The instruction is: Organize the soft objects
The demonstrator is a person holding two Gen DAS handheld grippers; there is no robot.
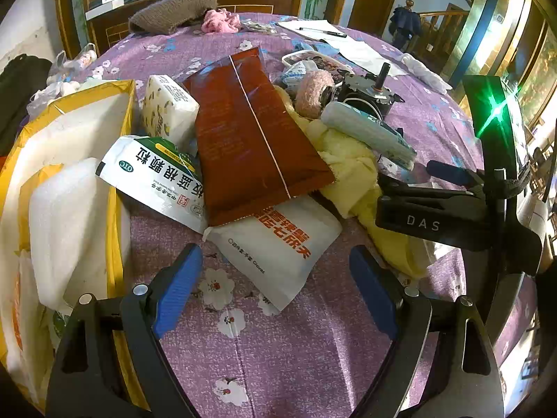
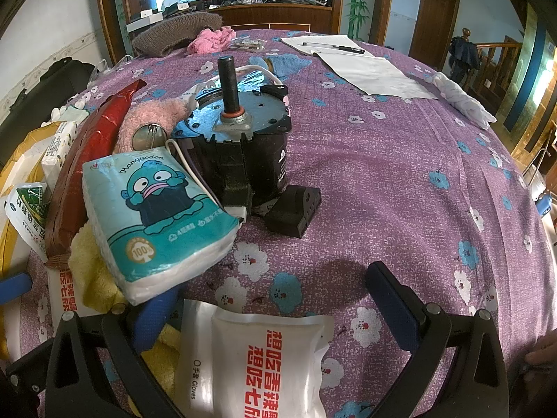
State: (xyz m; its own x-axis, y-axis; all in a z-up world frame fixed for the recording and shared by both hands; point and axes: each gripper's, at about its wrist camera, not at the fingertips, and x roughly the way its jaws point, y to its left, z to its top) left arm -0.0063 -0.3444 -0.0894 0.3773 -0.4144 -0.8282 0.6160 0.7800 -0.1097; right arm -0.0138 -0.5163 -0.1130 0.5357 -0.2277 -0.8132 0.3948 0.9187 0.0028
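Note:
My left gripper (image 1: 275, 289) hangs open over the purple flowered tablecloth. One corner of a white gloves packet (image 1: 278, 244) lies between its blue pads, untouched. Piled on that packet are a brown-red pouch (image 1: 250, 132) and a green-white sachet (image 1: 156, 177), with a leaf-print tissue pack (image 1: 167, 108) behind them. My right gripper (image 2: 275, 310) is open too, its pads standing off either side of a second white gloves packet (image 2: 257, 358). A teal cartoon tissue pack (image 2: 156, 216) rests on a yellow cloth (image 2: 90, 271). A pink fluffy roll (image 2: 149, 118) leans against the pouch.
A yellow box (image 1: 118, 209) holding white foam stands at the left. A black electric motor (image 2: 236, 139) with an upright shaft sits mid-table. At the far side lie a brown knit (image 2: 177, 31), a pink cloth (image 2: 209, 40), papers with a pen (image 2: 365, 66) and a white cloth (image 2: 463, 99).

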